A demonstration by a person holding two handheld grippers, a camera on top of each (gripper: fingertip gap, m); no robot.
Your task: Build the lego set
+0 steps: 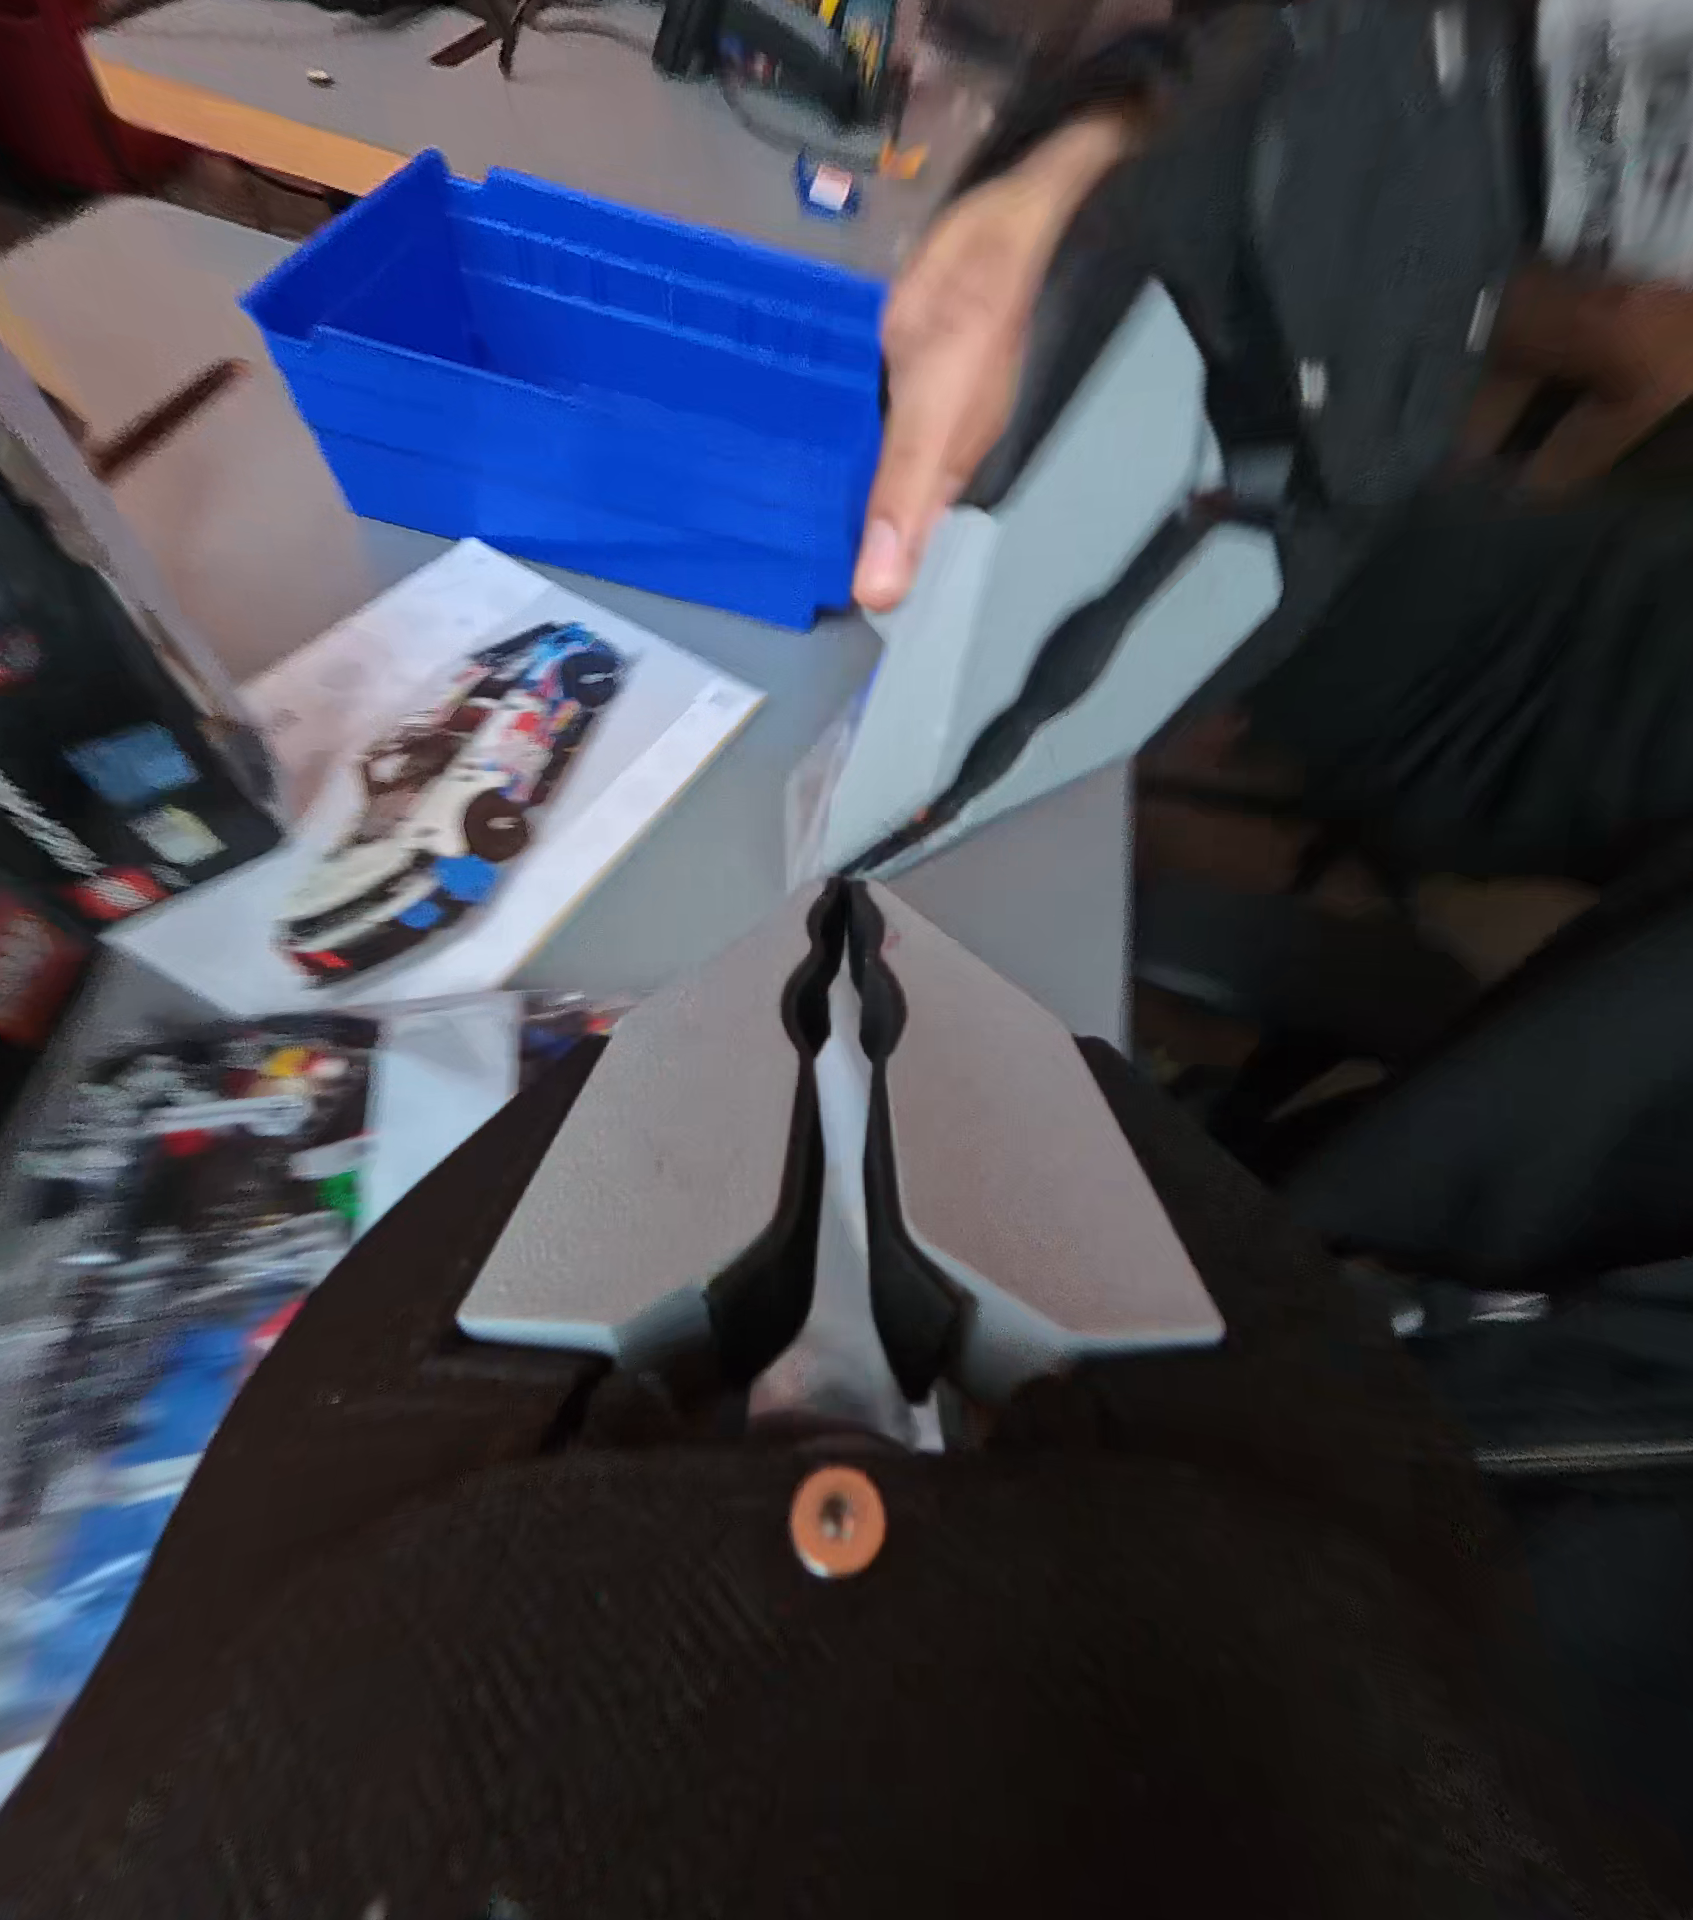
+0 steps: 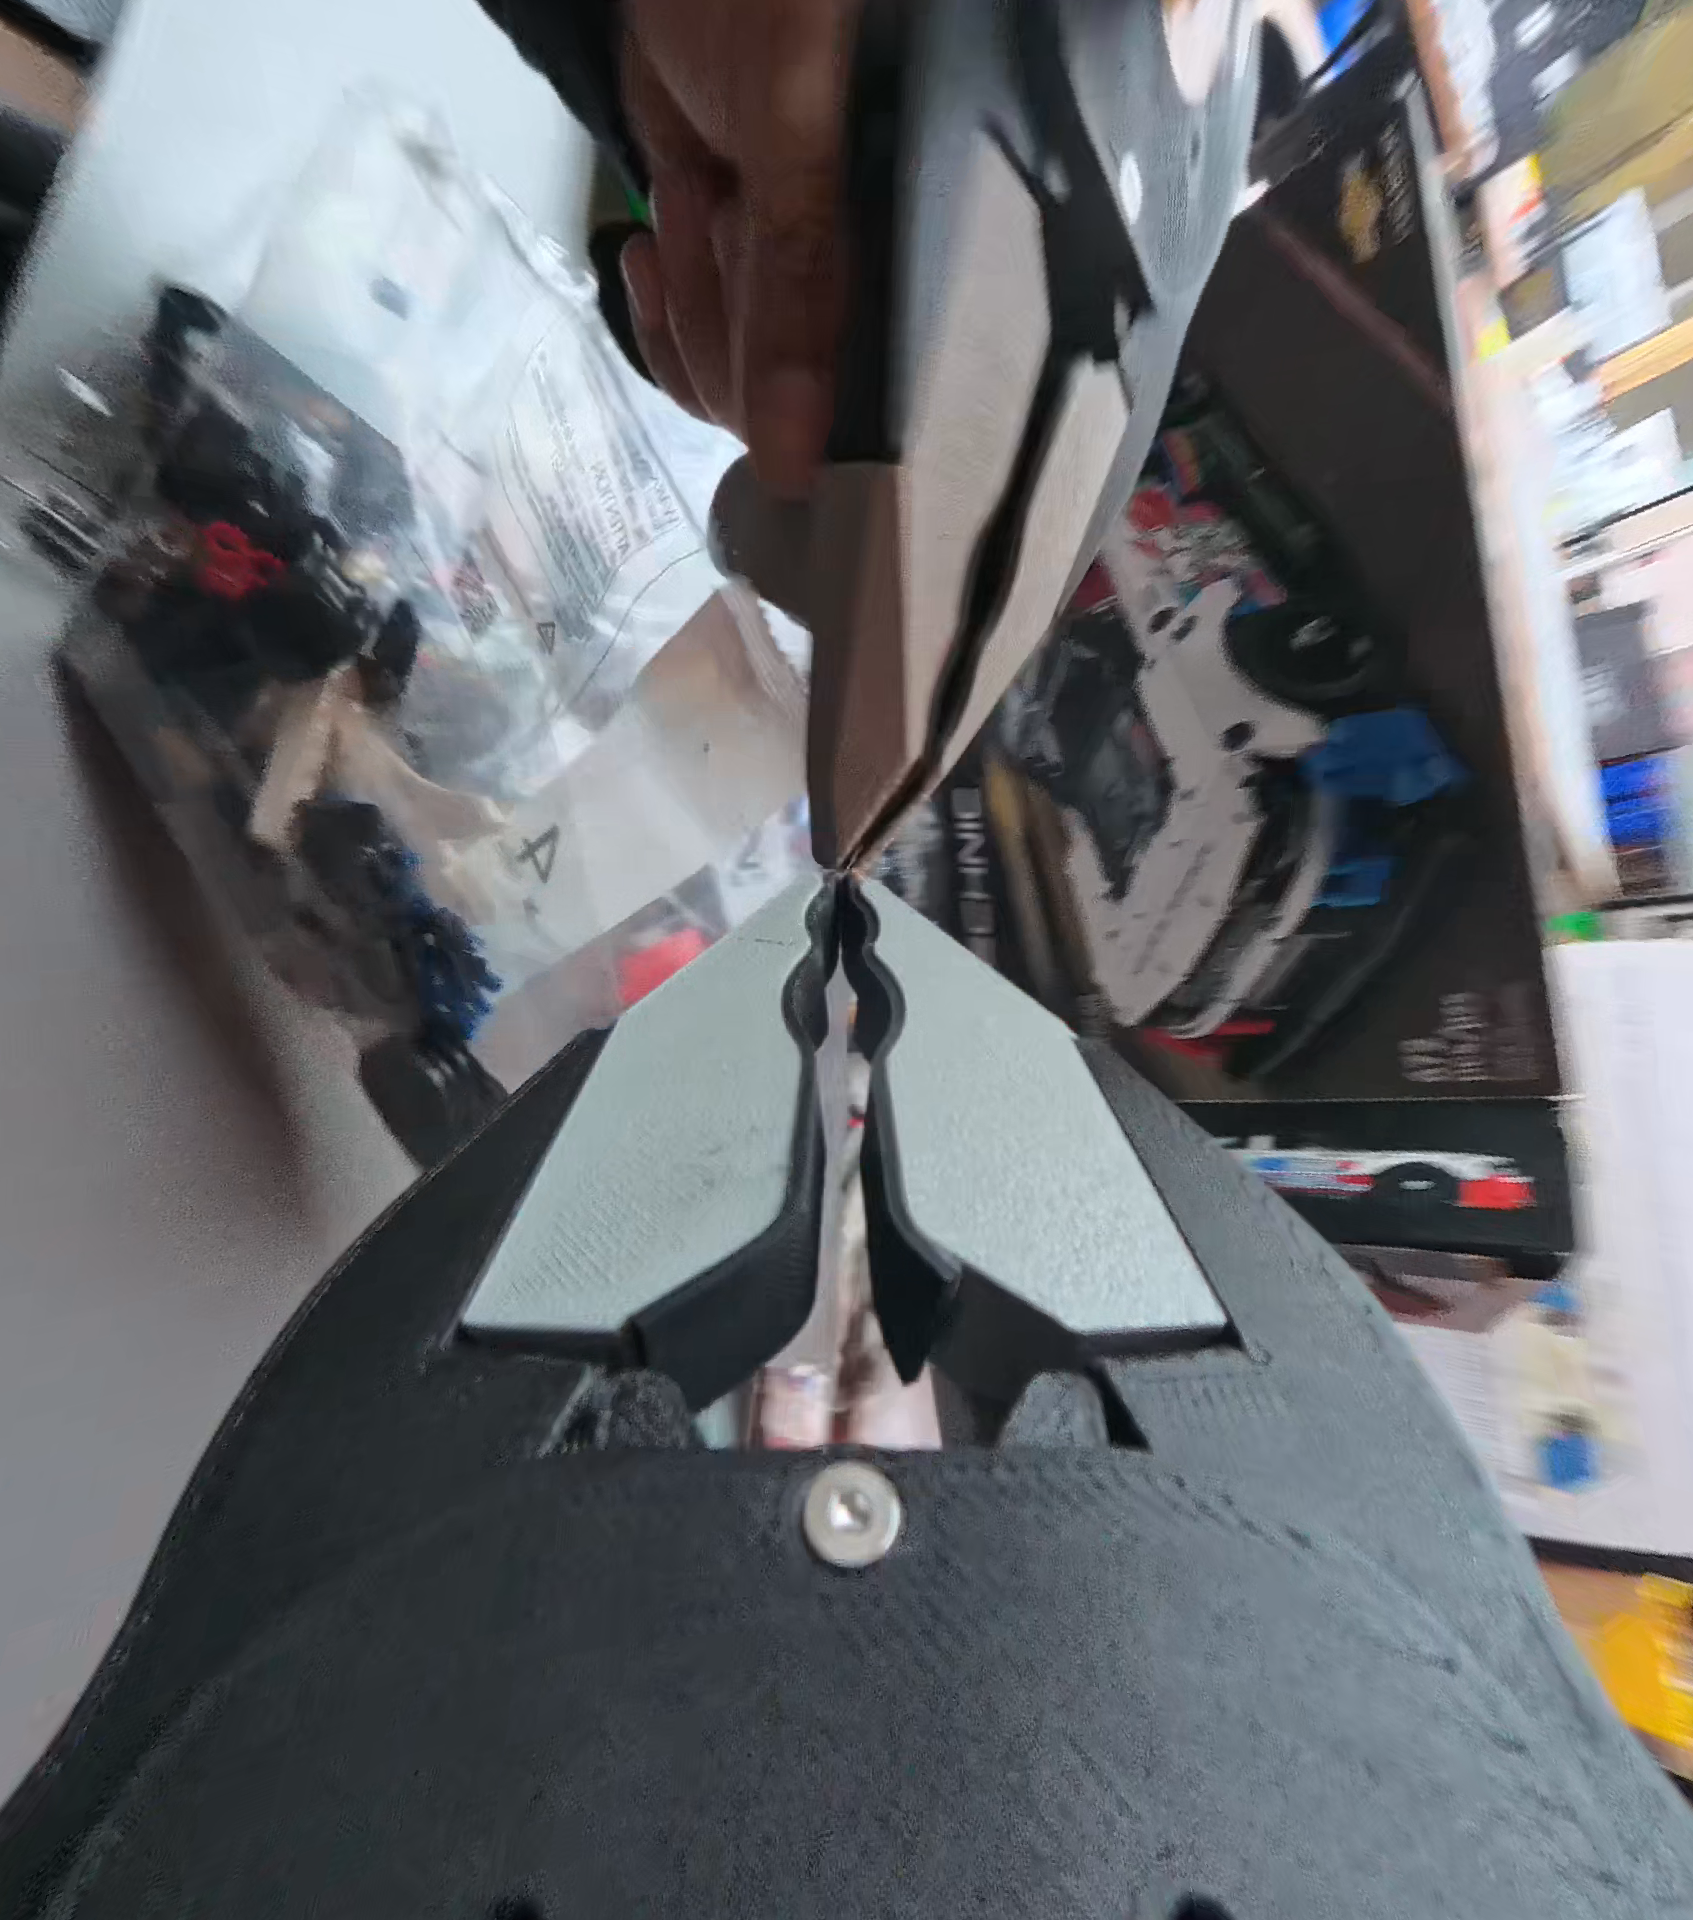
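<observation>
A clear plastic bag of Lego parts (image 2: 354,623) hangs to the left in the right wrist view, with black, red, blue and tan pieces inside. Both grippers meet tip to tip at its edge. My right gripper (image 2: 837,894) is shut, with clear plastic between its fingers. My left gripper (image 1: 844,899) is shut too, with pale plastic showing between its fingers. In the left wrist view the right gripper (image 1: 868,857) comes down from the upper right. In the right wrist view the left gripper (image 2: 837,852) comes down from the top. Both views are motion-blurred.
A blue bin (image 1: 572,384) stands on the grey table (image 1: 1008,914) behind an instruction booklet (image 1: 468,800). The dark Lego box (image 1: 11,675) stands at the left; it also shows in the right wrist view (image 2: 1289,727). More bagged parts (image 1: 146,1195) lie at lower left. Hands (image 1: 946,364) hold the grippers.
</observation>
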